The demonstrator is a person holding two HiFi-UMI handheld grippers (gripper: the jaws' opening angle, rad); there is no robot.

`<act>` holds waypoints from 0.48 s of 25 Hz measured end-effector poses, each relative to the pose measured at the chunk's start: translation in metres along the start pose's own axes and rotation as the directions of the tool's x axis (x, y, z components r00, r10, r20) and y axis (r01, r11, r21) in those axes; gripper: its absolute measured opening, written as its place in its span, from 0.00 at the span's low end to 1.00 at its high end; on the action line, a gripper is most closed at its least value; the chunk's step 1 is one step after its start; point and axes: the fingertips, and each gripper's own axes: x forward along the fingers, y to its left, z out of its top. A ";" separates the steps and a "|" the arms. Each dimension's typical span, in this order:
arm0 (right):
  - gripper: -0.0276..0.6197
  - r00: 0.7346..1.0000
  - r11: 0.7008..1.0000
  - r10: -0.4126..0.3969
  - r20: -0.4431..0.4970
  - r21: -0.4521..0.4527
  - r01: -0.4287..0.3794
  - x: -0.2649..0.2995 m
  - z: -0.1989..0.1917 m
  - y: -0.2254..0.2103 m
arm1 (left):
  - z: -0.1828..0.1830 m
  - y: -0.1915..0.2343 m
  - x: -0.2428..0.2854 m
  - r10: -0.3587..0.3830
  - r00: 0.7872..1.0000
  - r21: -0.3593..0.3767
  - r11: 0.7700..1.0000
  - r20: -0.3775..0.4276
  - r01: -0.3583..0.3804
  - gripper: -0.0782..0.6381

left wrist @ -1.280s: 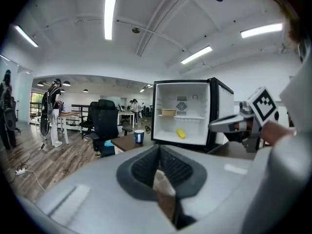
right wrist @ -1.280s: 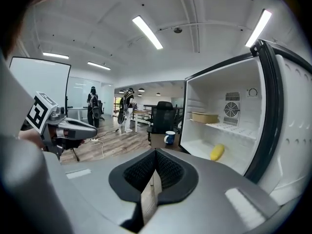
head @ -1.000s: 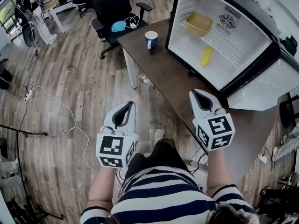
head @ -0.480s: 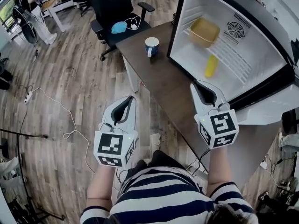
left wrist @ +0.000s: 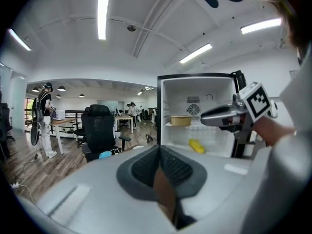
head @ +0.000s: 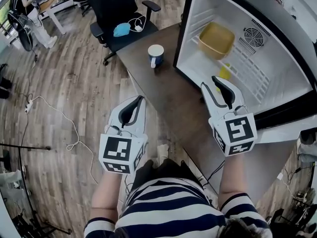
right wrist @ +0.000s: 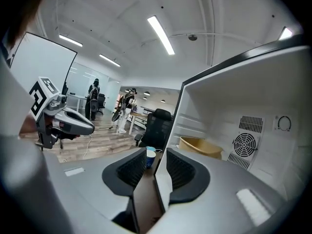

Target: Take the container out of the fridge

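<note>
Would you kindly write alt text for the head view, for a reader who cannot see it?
The right hand-held gripper, empty with jaws opening, points toward an open fridge holding a tan container on its shelf. The left hand-held gripper hangs over the floor; a mug stands on the table.

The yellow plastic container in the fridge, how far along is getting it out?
Done: the white fridge with the black frame stands open. In hand: the right gripper is in front of the opening, its jaws opening with nothing between them; the left gripper is shut and empty. Left: the yellow plastic container sits untouched inside; reaching in, gripping and carrying it out remain.
</note>
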 end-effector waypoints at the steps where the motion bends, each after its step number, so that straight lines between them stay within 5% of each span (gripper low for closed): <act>1: 0.23 1.000 1.000 -0.004 0.003 -0.004 0.004 0.003 0.001 -0.004 | 0.001 0.000 0.006 -0.003 1.000 0.001 1.000 -0.001 0.003 0.11; 12: 0.27 0.993 0.992 -0.107 0.050 -0.059 0.110 0.042 0.009 -0.059 | 0.013 0.002 0.060 -0.025 1.000 0.018 1.000 -0.010 0.025 0.11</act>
